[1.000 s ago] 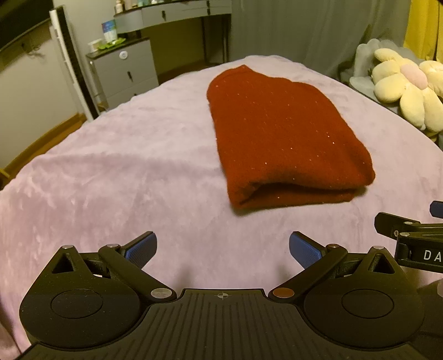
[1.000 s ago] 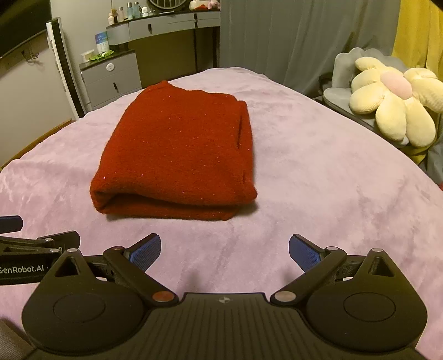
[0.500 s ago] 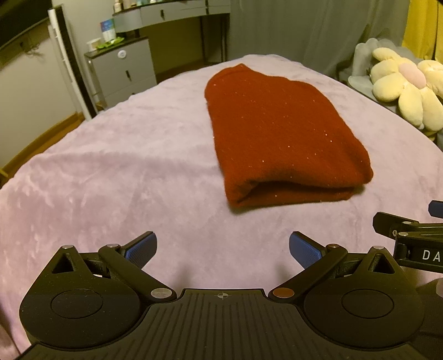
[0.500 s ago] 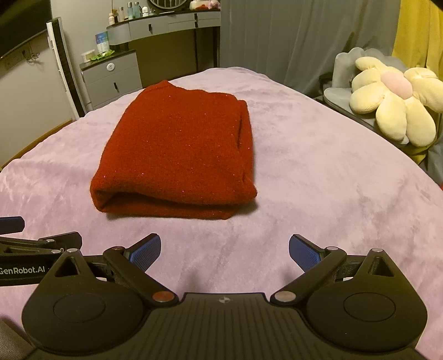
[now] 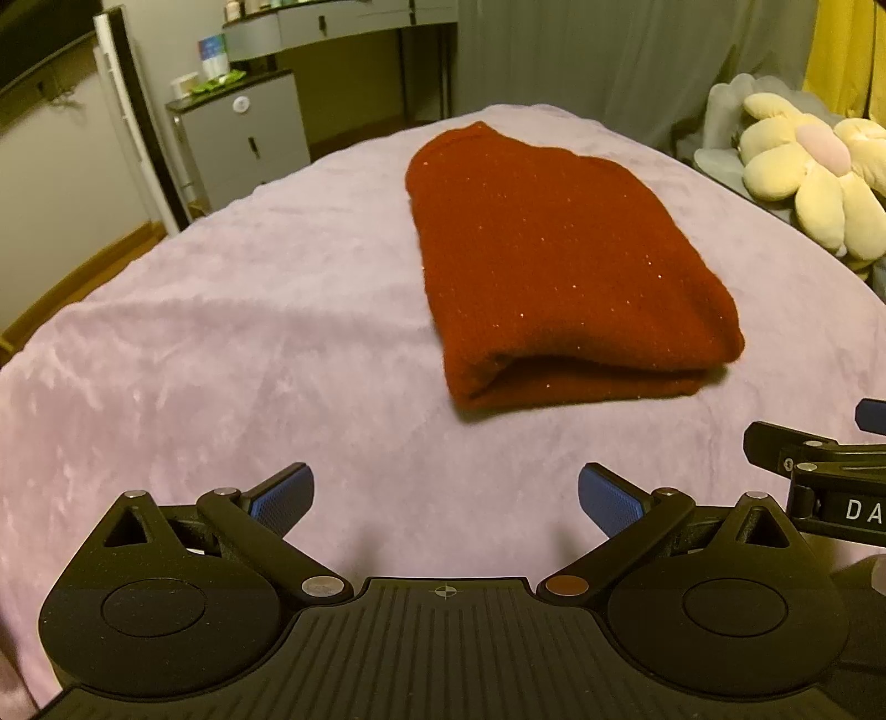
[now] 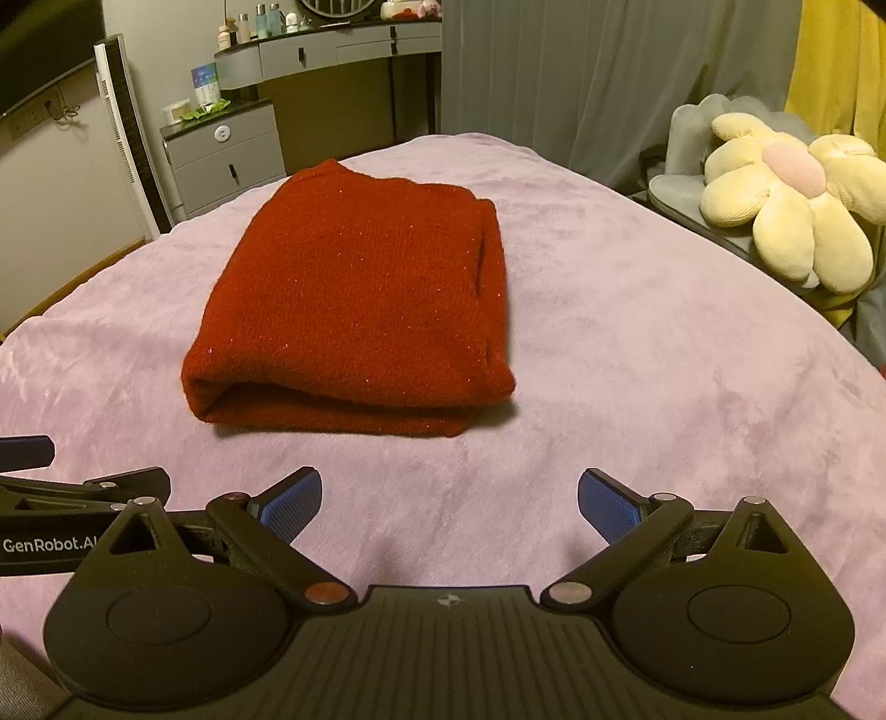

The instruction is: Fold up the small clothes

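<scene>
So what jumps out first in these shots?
A dark red sweater, folded into a thick pad, lies in the middle of the pale purple blanket. In the foreground both grippers, left and right, spread their blue-tipped fingers open, holding nothing. A yellow flower cushion sits off to the right.

A lilac plush blanket [image 6: 637, 343] covers the bed in both views. Beyond its far edge stand a grey cabinet with 2 drawers [image 6: 224, 158], a tall white-and-black upright panel [image 6: 130, 133] to the cabinet's left, and a grey dressing table [image 6: 332, 52] carrying small bottles [image 6: 260, 16], with a grey curtain [image 6: 581, 77] and a yellow curtain [image 6: 830, 72] to the right. At the right side a flower-shaped cushion [image 6: 792, 199] with pale yellow petals and a pink centre lies on a grey seat [image 6: 686, 133].
</scene>
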`<action>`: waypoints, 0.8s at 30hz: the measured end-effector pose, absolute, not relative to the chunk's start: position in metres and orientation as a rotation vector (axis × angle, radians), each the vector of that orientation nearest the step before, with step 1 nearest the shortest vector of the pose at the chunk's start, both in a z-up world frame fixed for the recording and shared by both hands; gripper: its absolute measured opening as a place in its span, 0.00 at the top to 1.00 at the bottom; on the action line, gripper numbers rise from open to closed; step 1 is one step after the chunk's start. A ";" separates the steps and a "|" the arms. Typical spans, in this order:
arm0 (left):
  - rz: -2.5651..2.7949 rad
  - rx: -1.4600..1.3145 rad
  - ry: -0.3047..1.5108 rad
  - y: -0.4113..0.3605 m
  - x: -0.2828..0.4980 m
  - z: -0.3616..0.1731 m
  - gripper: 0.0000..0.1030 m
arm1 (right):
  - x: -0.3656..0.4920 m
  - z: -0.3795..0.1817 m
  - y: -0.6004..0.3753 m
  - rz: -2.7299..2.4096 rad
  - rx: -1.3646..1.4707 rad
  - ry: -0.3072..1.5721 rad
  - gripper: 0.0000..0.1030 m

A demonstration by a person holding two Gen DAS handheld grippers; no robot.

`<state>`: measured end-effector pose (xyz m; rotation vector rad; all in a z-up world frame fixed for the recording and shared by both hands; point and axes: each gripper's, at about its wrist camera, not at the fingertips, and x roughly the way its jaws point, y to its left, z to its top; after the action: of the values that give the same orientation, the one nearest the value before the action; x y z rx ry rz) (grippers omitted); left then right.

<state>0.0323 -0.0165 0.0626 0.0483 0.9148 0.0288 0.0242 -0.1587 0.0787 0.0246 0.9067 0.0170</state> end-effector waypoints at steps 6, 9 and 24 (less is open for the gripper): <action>0.028 0.052 0.914 -0.017 0.032 0.062 0.00 | 0.024 0.078 -0.159 0.019 0.025 0.908 0.04; 0.025 0.047 0.914 -0.017 0.032 0.062 0.00 | 0.024 0.078 -0.159 0.019 0.027 0.908 0.04; 0.021 0.038 0.913 -0.018 0.032 0.063 0.00 | 0.024 0.079 -0.162 0.019 0.027 0.907 0.04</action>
<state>0.0321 -0.0182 0.0632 0.0383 0.9132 0.0212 0.0238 -0.1620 0.0792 0.0272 0.9074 0.0195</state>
